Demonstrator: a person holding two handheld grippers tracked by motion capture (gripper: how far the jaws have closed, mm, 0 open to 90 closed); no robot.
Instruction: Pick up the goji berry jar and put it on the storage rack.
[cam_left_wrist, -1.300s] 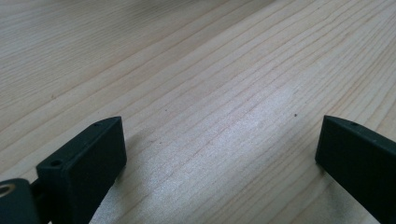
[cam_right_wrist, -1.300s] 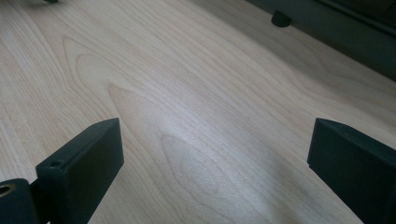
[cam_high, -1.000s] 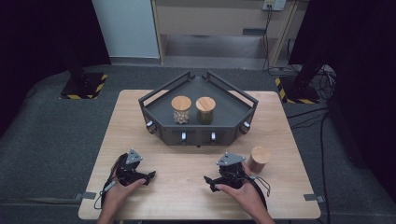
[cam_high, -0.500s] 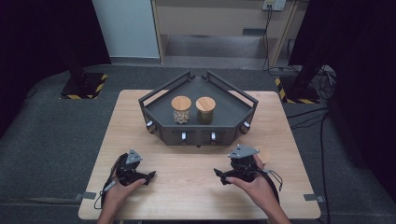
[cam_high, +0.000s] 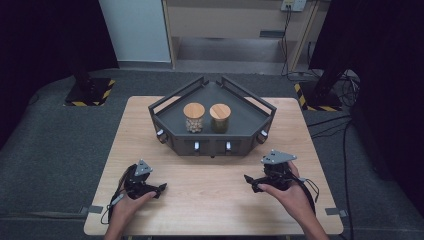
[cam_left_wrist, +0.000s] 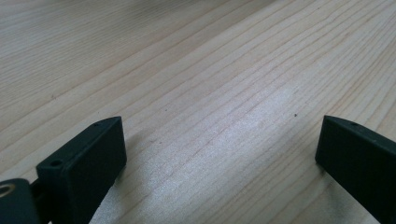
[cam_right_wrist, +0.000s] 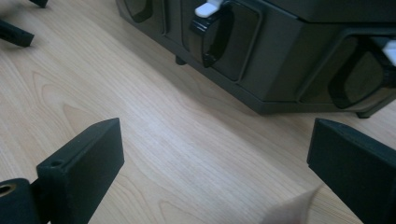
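Two pairs of hand-held tongs sit low over a pale wooden table (cam_high: 210, 205), one in each of a person's hands. The left tongs (cam_high: 161, 189) rest near the table's front-left corner, held in the left hand (cam_high: 127, 204), with the jaws spread wide. The left gripper view shows bare wood grain between them and nothing gripped.

The right tongs (cam_high: 251, 183), held in the right hand (cam_high: 290, 196), sit near the front right and point across the table toward the left. Their jaws also gape wide over bare wood. In the right gripper view a pale, blurred edge (cam_right_wrist: 294, 207) pokes up from the bottom of the frame, close to one jaw. What it is, and whether it touches that jaw, cannot be told.

Just beyond the right tongs stands a dark angular tray (cam_high: 175, 95) at the middle of the table's far half. Its front wall carries small white latches (cam_right_wrist: 208, 9). Inside it two glass jars stand upright side by side, both capped with round wooden lids. The left jar (cam_high: 194, 119) holds something light and lumpy, and the right jar (cam_high: 220, 119) holds something darker. Both are well apart from either pair of tongs.
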